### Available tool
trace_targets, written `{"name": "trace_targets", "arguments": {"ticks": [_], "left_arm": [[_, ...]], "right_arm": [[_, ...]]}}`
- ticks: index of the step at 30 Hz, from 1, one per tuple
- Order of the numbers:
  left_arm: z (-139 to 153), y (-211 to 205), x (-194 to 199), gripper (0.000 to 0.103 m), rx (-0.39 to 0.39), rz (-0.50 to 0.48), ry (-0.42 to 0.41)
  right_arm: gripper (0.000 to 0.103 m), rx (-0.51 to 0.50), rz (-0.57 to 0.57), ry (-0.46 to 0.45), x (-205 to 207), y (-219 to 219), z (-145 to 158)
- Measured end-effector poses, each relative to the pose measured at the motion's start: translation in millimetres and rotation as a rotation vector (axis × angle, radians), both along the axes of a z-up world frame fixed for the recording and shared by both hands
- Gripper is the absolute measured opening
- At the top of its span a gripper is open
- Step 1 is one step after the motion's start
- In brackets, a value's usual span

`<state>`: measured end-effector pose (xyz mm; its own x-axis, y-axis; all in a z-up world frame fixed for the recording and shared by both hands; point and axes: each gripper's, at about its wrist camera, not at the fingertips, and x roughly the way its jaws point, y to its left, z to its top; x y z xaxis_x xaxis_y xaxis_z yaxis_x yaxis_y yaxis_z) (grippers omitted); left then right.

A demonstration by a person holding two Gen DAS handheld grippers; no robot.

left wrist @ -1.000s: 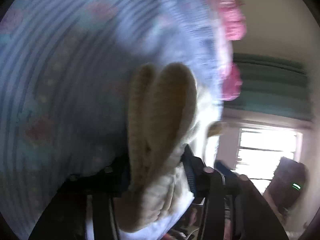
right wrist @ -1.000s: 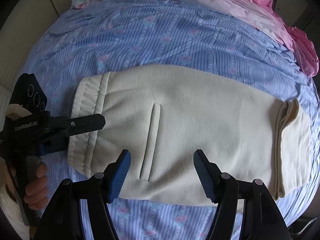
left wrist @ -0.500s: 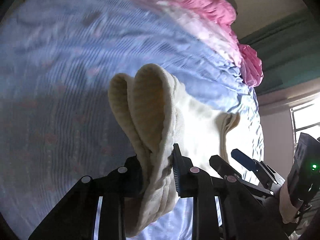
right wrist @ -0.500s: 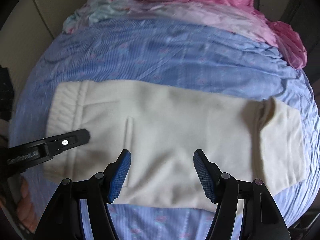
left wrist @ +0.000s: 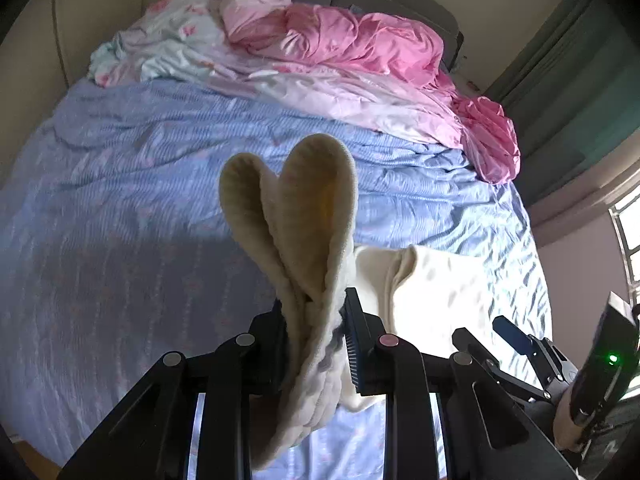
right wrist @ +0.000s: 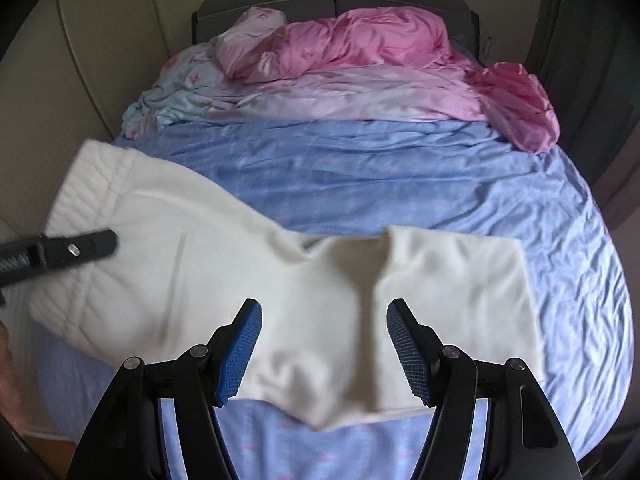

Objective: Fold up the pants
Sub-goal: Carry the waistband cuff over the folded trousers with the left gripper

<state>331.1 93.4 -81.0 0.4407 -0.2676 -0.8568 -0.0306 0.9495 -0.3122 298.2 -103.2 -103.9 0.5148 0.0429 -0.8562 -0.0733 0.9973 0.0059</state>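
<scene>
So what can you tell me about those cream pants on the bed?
The cream pants look like soft, thick fleece, with a ribbed elastic waistband. They lie lengthwise across the blue striped bedsheet, the far leg end already folded back. The left tongs are shut on the bunched waistband, lifting that end off the bed, so the cloth sags in the middle. The right tongs hover open above the middle, not touching.

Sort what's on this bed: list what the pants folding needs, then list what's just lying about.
Needed: cream pants; left gripper, clamped on their waistband; right gripper, open above them.

Lying about: pink duvet; floral sheet; blue bedsheet, the work surface.
</scene>
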Motion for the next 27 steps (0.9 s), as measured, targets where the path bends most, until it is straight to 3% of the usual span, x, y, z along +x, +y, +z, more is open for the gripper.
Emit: {"name": "trace_targets", "arguments": {"ticks": [3, 10, 13, 19, 27], "left_arm": [[13.4, -31.0, -6.2, 0.025, 0.022, 0.010, -0.017], [17.3, -89.9, -0.4, 0.025, 0.054, 0.068, -0.030], [13.1, -103.5, 3.6, 0.025, 0.073, 0.099, -0.026], [9.4, -117.8, 7.9, 0.025, 0.114, 0.146, -0.014], [2.0, -143.2, 18.4, 0.025, 0.188, 0.159, 0.020]], "right_arm": [[0.065, -0.008, 0.010, 0.019, 7.7, -34.5, -6.7], [0.033, 0.031, 0.103, 0.096, 58.0, -91.4, -43.0], [0.026, 0.067, 0.142, 0.163, 85.7, -101.0, -72.2], [0.025, 0.071, 0.247, 0.228, 123.2, -88.2, -122.1], [0.025, 0.053, 0.306, 0.290, 162.6, -72.4, -172.6]]}}
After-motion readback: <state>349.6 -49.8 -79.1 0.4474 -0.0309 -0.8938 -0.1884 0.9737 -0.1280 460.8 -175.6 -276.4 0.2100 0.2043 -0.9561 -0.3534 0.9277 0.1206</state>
